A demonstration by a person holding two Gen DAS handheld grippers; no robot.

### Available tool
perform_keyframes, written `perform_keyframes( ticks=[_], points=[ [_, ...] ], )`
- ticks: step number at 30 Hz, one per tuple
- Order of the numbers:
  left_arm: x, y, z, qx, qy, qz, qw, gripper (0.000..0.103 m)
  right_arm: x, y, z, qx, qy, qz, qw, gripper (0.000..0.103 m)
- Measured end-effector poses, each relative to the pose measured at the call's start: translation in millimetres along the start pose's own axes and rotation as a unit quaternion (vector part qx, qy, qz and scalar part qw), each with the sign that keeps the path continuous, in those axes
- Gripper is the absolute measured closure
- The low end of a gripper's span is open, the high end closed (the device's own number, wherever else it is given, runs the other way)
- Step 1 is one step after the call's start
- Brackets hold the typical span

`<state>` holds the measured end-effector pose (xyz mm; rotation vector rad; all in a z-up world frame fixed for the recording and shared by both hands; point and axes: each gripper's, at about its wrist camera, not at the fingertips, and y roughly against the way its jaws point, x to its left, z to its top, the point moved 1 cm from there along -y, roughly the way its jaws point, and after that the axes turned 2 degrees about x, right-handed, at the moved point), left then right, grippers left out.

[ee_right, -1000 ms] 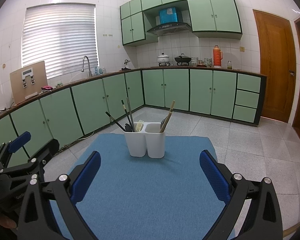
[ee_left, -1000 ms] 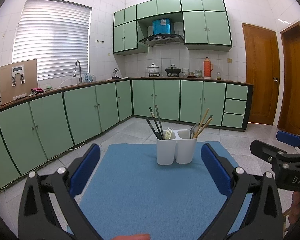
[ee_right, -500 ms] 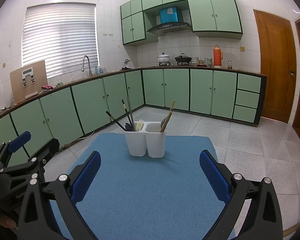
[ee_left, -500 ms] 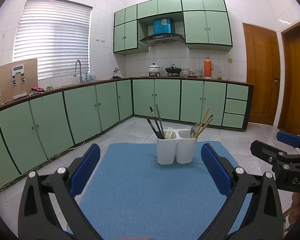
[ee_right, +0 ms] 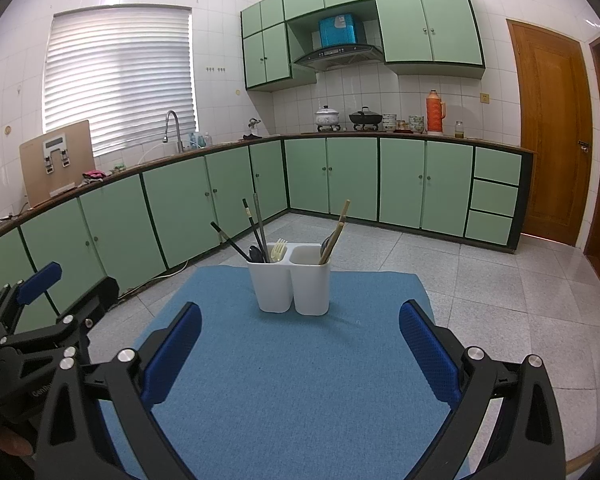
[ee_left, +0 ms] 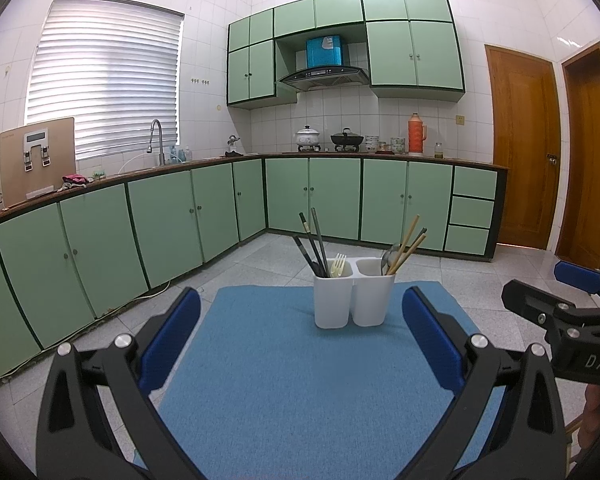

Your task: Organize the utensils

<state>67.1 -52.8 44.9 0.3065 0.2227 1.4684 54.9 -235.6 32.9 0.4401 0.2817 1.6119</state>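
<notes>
A white two-compartment utensil holder [ee_left: 354, 298] [ee_right: 289, 280] stands at the far end of a blue mat [ee_left: 300, 380] [ee_right: 292, 380]. Its left cup holds dark chopsticks [ee_left: 314, 242] [ee_right: 256, 228], a dark spoon and a pale fork [ee_left: 337, 265] [ee_right: 278, 249]. Its right cup holds wooden chopsticks [ee_left: 408, 242] [ee_right: 336, 232] and a metal spoon [ee_left: 389, 258]. My left gripper [ee_left: 300, 332] is open and empty, well short of the holder. My right gripper [ee_right: 300, 340] is open and empty, also short of it. Each gripper shows at the edge of the other's view.
Green kitchen cabinets [ee_left: 180, 216] run along the left and back walls under a worktop with a tap [ee_left: 156, 140], pots [ee_left: 308, 136] and a red thermos [ee_left: 417, 133]. Wooden doors [ee_left: 524, 144] stand at the right. Grey tiled floor surrounds the mat.
Both views have barely shifted. The holder and utensils stand as before, and both grippers stay open.
</notes>
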Motion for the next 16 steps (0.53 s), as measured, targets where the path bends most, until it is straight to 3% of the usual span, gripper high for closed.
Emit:
perform_keyframes(
  ticks=[16],
  points=[
    [3.3,-1.6,-5.8,0.002,0.004,0.000,1.0000,0.005,-1.0,-0.7,-0.1,0.000,0.001,0.000,1.000,0.006]
  ],
)
